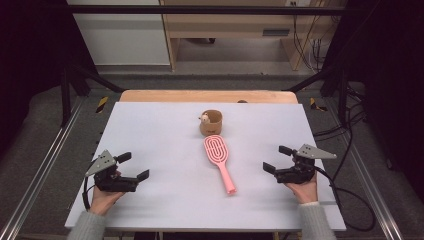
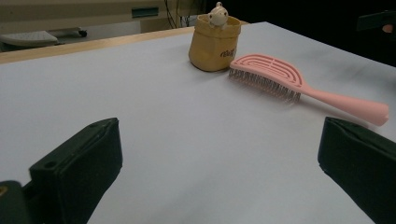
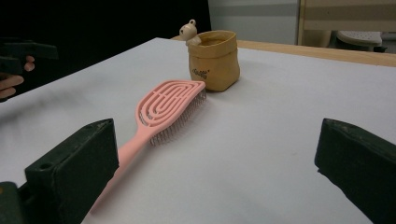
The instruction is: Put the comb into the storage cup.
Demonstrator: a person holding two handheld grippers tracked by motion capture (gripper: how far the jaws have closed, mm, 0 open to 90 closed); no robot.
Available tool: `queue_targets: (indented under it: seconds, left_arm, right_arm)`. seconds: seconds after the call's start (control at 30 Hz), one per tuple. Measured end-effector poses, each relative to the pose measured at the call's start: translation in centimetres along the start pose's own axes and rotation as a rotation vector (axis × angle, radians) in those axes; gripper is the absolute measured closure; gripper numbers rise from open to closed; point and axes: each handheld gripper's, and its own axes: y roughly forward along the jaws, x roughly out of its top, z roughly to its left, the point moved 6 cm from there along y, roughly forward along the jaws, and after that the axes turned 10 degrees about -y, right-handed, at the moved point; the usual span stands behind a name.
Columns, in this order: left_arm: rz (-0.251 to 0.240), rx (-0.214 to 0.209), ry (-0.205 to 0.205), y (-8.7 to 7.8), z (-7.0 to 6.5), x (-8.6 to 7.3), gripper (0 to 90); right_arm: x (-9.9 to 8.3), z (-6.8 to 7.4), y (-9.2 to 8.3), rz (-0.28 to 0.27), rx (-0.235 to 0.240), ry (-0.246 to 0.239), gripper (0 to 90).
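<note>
A pink hairbrush lies bristles down in the middle of the white tabletop, its handle towards the person. Just behind its head stands a small tan pouch with a little cream animal figure at its rim. My left gripper rests open at the front left, well away from the brush. At the front right my right gripper is also open, with nothing between its jaws. The left gripper view has the brush and pouch ahead to the right. In the right gripper view the brush lies ahead to the left, by the pouch.
A wooden strip borders the table's far edge. Metal rails and black cables run along the sides on the floor. Shelving and a white cabinet stand beyond the table.
</note>
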Motion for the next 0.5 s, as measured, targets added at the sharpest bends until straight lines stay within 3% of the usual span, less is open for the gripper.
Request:
queue_targets:
  seconds: [0.5]
  left_arm:
    - [0.006,0.003,0.004,-0.02,0.05,-0.06,0.0]
  right_arm:
    - [0.37,0.26,0.10,0.011,-0.004,-0.003,0.3]
